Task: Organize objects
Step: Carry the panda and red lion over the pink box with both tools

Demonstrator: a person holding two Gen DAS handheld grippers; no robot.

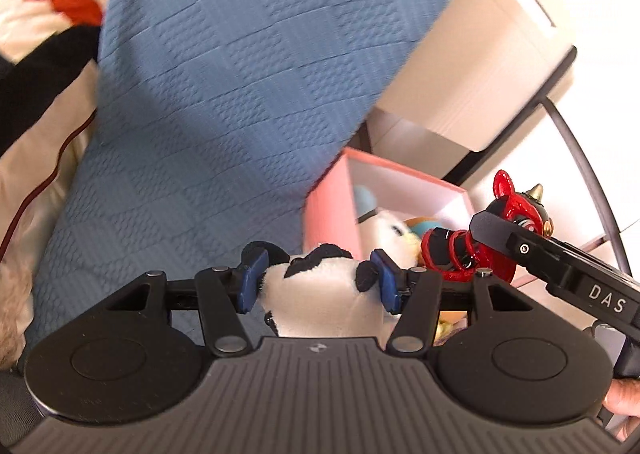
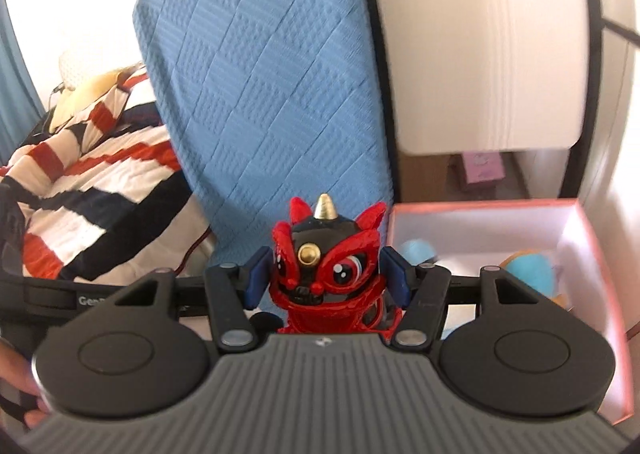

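Left claw [image 1: 320, 280] nearest the lens, blue pads pinched on a panda plush [image 1: 316, 294], which fills the gap and bulges past both pads. Right claw [image 2: 328, 274] grips a red lion figure [image 2: 330, 274], glossy, gold horn up, face toward the camera; pads sit at its sides. Left view shows the same lion [image 1: 452, 254] carried just right of the panda, both toys in the air above the blue bedspread [image 1: 224, 85]. Pink box [image 2: 592, 262] stands beside the bed, open top, already holding a blue plush [image 2: 532, 270] and a white one [image 1: 384, 230].

Step, as I judge it: both toys gripped and carried, drop-off not yet done. Next calls for bringing each claw over the box opening, lowering past the rim, then opening. Lion is hard and slick, so release low; box is partly full, so aim for the free space.
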